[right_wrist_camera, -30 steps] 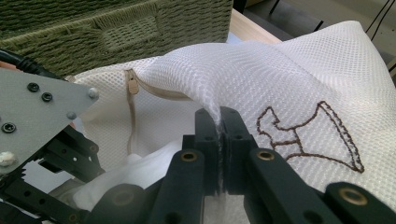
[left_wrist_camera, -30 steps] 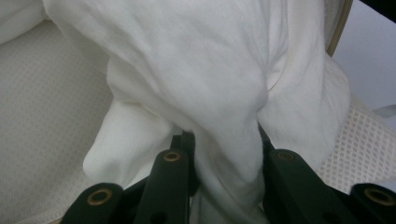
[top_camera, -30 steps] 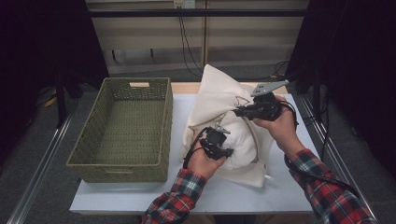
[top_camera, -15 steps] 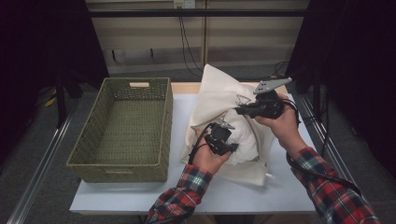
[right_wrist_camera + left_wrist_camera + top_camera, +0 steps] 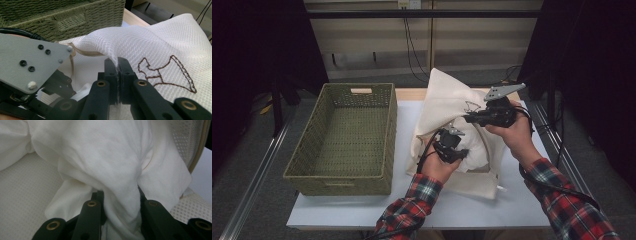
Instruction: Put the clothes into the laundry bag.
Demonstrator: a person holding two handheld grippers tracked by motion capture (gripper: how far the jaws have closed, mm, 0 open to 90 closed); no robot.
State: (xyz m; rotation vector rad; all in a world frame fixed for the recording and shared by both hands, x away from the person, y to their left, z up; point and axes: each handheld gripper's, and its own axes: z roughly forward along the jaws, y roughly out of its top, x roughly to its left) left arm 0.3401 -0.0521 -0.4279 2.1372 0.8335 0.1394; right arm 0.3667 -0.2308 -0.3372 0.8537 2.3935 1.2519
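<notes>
The mesh bag sits on the tabletop, its rim pinched shut in the right tool to hold it open; the left tool, below, clamps white cloth to stuff inside.

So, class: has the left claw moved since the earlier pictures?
Yes. The left claw, shut on white cloth, has shifted slightly right, away from the basket.

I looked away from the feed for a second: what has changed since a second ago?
Little. The left gripper, shut on a bunch of white cloth, has edged slightly up and toward the right gripper, deeper into the mesh bag. The right gripper still pinches the bag's mesh edge, holding it up. Bag and green basket have not shifted on the table.
</notes>
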